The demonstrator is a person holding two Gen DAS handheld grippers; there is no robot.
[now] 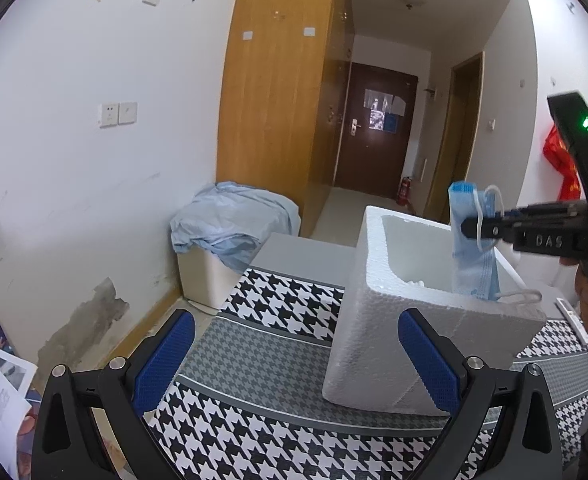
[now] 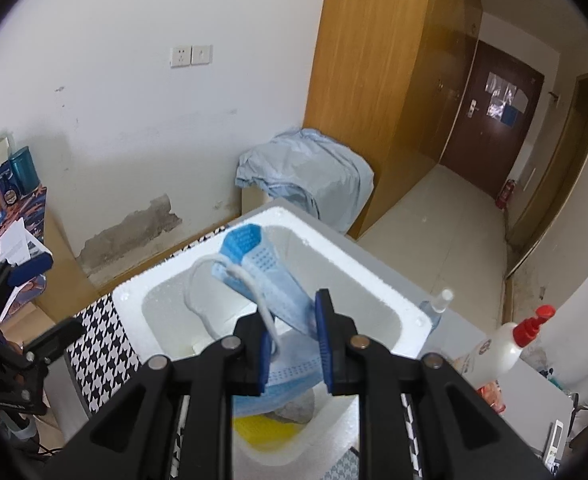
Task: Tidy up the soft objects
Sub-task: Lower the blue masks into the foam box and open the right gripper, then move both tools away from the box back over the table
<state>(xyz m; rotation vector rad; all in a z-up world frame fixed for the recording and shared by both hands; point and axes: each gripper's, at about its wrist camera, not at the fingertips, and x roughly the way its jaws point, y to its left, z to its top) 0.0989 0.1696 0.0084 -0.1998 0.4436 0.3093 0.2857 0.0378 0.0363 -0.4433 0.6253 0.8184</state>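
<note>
The right gripper (image 2: 292, 344) was clamped on a blue face mask (image 2: 262, 276), its blue-padded fingers (image 2: 325, 344) pinching the folded fabric and one white ear loop (image 2: 254, 300) between them. The mask hung over the open white foam box (image 2: 409, 312), part of it rising up past the fingertips and part drooping down into the cavity. Seen from the left wrist camera, the same mask (image 1: 473, 240) stood almost upright in the right gripper (image 1: 467, 227) above the far rim of the foam box (image 1: 373, 300), with a second ear loop (image 1: 523, 296) trailing over the box's right edge. Inside the box, below the mask, lay something yellow (image 2: 262, 430) and a grey object (image 2: 294, 410); what they were could not be told.

The left gripper (image 1: 297, 354) held nothing: its fingers (image 1: 166, 360) stood wide apart, the near corner of the box just inside the right one, above the houndstooth cloth (image 1: 278, 308) covering the bench. Whether that finger touched the foam could not be told.

Beside the box on the bench stood a white bottle with a red pump cap (image 2: 501, 348). Beyond the bench, a pale blue cloth (image 2: 305, 172) lay draped over a white container by the wooden wardrobe (image 2: 373, 80)
</note>
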